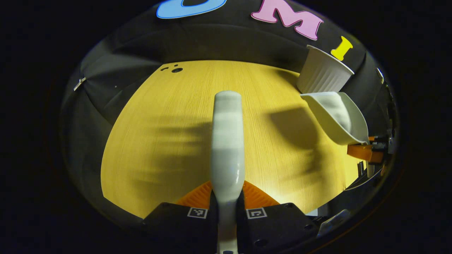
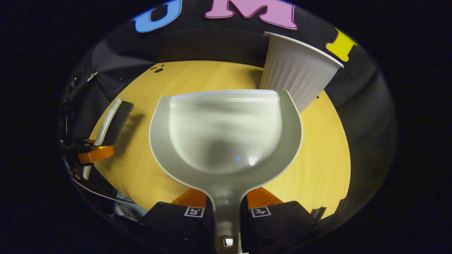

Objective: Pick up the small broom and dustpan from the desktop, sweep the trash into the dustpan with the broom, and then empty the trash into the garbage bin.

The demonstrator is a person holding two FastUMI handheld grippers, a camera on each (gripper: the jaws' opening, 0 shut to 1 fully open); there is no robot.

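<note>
In the left gripper view, the left gripper (image 1: 226, 208) has its two fingers squeezed tight on the handle of the small broom (image 1: 227, 141). The broom sticks straight out over the yellow desktop (image 1: 159, 141). Over to the right is the dustpan (image 1: 335, 116), held up in the air by the other gripper. Just behind the dustpan stands the white garbage bin (image 1: 323, 76), near the far edge of the desktop.

In the right gripper view, the right gripper (image 2: 226, 210) pinches the dustpan (image 2: 226, 134) by its handle. The pan looks clean inside; I see no trash in it. Its front lip is just next to the garbage bin (image 2: 296, 70), but not over the top. On the left, the broom (image 2: 113, 121) hangs above the desktop (image 2: 317, 158), with its dark bristles pointing down.

I can't spot any trash on the desktop. So I think the sweeping is done and the emptying is either finished or just about to be. If trash is left in the pan, it needs to be lifted over the bin's rim and tipped.
</note>
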